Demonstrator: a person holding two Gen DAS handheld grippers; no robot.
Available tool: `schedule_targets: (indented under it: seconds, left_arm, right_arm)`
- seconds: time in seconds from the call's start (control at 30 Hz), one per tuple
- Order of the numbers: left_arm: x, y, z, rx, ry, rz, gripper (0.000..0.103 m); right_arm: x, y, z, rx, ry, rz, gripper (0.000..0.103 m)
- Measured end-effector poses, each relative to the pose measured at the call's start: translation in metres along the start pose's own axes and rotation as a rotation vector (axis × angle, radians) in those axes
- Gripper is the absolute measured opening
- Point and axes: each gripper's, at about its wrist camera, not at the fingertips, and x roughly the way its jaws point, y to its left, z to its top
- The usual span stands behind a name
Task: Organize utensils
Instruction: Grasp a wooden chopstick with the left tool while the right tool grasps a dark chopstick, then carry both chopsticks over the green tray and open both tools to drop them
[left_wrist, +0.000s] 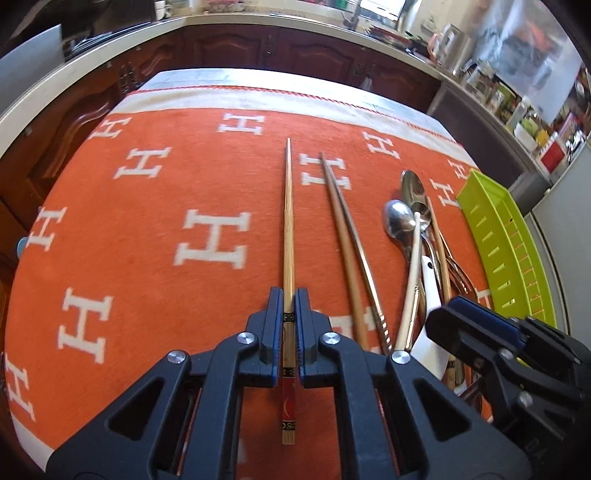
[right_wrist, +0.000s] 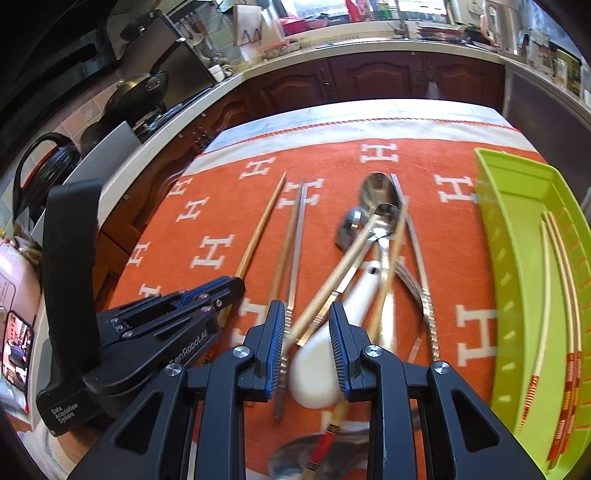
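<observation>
On an orange cloth (left_wrist: 147, 229) in a kitchen, the left gripper (left_wrist: 289, 299) has its jaws nearly closed on a bamboo chopstick (left_wrist: 288, 206), pads pressing its near, decorated end while the tip points far. The stick looks light, stiff and smooth, likely to pivot if pinched at one end, so a hold nearer mid-length would seem steadier. Just right of it lie two more chopsticks (left_wrist: 347, 236), one wooden, one metal. Further right, a tangled pile (right_wrist: 384, 236) holds at least three metal spoons, a white ceramic spoon (right_wrist: 332, 350) and more sticks; the exact count cannot be told. The right gripper (right_wrist: 306, 317) hovers over that pile, jaws narrowly apart astride the ceramic spoon, apparently gripping nothing. A green tray (right_wrist: 491, 206) at far right holds three chopsticks (right_wrist: 554, 280).
</observation>
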Motion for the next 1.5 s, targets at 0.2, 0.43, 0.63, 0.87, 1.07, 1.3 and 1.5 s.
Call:
schedule_targets:
  seconds: [0.2, 0.43, 0.63, 0.87, 1.07, 1.3, 1.5]
  left_arm:
    - [-0.018, 0.024, -0.004, -0.04, -0.03, -0.004, 0.004]
    - [-0.025, 0.045, -0.008, -0.084, -0.038, -0.016, 0.004]
    - [-0.023, 0.057, -0.01, -0.121, -0.027, -0.036, 0.004]
    - [-0.03, 0.061, -0.01, -0.138, -0.037, -0.045, 0.004]
    - [-0.053, 0.056, -0.01, -0.13, -0.063, -0.051, 0.004]
    - [-0.081, 0.03, -0.012, -0.091, -0.084, -0.074, 0.004]
    - [-0.092, -0.026, -0.012, 0.003, -0.068, -0.14, 0.004]
  right_arm:
    - [0.025, 0.022, 0.005, -0.014, 0.035, 0.029, 0.025]
    - [0.056, 0.032, 0.003, -0.01, 0.094, 0.002, 0.025]
    - [0.07, 0.054, 0.004, -0.112, 0.072, -0.112, 0.025]
    - [0.075, 0.072, -0.001, -0.203, 0.038, -0.23, 0.011]
    - [0.063, 0.046, 0.002, -0.025, 0.045, -0.097, 0.006]
    - [0.022, 0.017, 0.006, 0.148, 0.014, 0.082, 0.006]
    - [-0.03, -0.013, 0.001, 0.225, -0.05, 0.136, 0.006]
